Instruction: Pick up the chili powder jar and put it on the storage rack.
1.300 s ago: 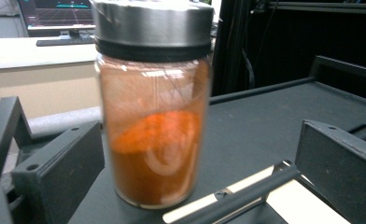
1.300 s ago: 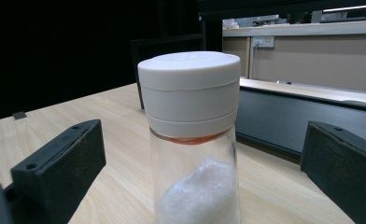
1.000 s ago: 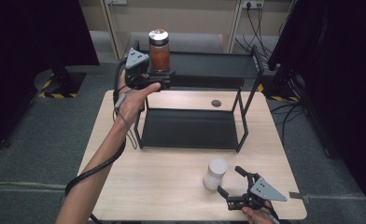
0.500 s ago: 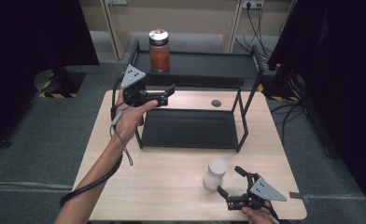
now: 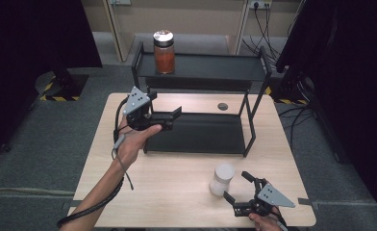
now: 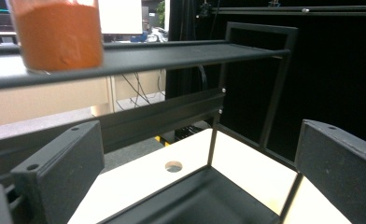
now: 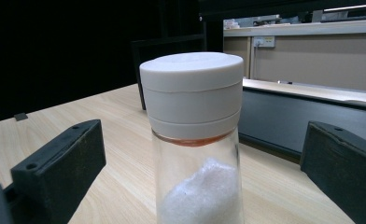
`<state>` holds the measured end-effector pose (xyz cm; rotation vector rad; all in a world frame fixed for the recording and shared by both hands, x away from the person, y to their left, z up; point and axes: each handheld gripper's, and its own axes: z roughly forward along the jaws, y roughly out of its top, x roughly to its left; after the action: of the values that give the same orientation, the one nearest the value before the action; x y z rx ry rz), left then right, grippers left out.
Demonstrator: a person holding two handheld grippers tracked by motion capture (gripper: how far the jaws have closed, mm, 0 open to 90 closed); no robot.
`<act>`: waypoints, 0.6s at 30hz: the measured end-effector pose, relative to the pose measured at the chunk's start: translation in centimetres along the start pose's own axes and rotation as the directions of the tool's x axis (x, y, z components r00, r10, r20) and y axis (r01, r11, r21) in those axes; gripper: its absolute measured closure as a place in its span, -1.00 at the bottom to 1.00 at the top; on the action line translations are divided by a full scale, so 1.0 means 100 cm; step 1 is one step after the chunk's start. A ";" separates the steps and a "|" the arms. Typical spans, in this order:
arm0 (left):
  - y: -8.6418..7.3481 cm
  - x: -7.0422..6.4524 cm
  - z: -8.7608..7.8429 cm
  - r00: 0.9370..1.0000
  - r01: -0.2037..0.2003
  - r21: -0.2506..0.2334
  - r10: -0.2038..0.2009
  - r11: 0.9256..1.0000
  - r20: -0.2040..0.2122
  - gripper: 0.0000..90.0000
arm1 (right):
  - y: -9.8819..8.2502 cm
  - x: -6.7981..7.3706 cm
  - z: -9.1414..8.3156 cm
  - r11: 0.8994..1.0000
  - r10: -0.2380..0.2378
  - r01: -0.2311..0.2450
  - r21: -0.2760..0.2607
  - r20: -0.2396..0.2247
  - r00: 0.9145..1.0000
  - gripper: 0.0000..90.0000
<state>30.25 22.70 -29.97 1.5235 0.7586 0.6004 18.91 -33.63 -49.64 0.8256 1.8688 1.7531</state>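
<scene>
While my left gripper [image 5: 169,117] hangs wide open and empty over the left end of the black rack's [image 5: 254,72] lower shelf, the jar of orange powder [image 5: 164,52] stands upright on the top shelf, above it and well apart from its jaws. Further right, on the wooden table [image 5: 177,192], the white-capped jar of white powder [image 5: 222,179] stands upright. My right gripper [image 5: 238,191] sits just beside it, jaws spread wide to either side, gripping nothing.
</scene>
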 end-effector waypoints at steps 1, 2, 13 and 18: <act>-0.002 -0.001 -0.001 1.000 -0.002 0.001 0.002 1.000 0.003 -0.98 | 0.000 0.000 0.000 1.000 0.000 0.000 0.000 0.000 1.000 -0.99; -0.004 -0.002 -0.002 1.000 -0.003 0.002 0.003 1.000 0.006 -0.98 | 0.000 0.000 0.000 1.000 -0.002 0.002 -0.002 0.001 1.000 -0.99; -0.026 -0.013 -0.013 0.999 -0.006 0.003 0.006 1.000 0.054 -0.98 | 0.000 0.000 0.000 1.000 0.001 -0.001 -0.003 0.001 1.000 -0.99; -0.036 -0.017 -0.017 0.997 -0.004 0.002 0.004 1.000 0.072 -0.98 | 0.000 0.000 0.000 1.000 0.001 -0.001 -0.004 0.002 1.000 -0.99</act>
<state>27.45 22.61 -33.23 1.5410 0.7011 0.5451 18.90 -33.66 -49.65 0.8260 1.8632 1.7557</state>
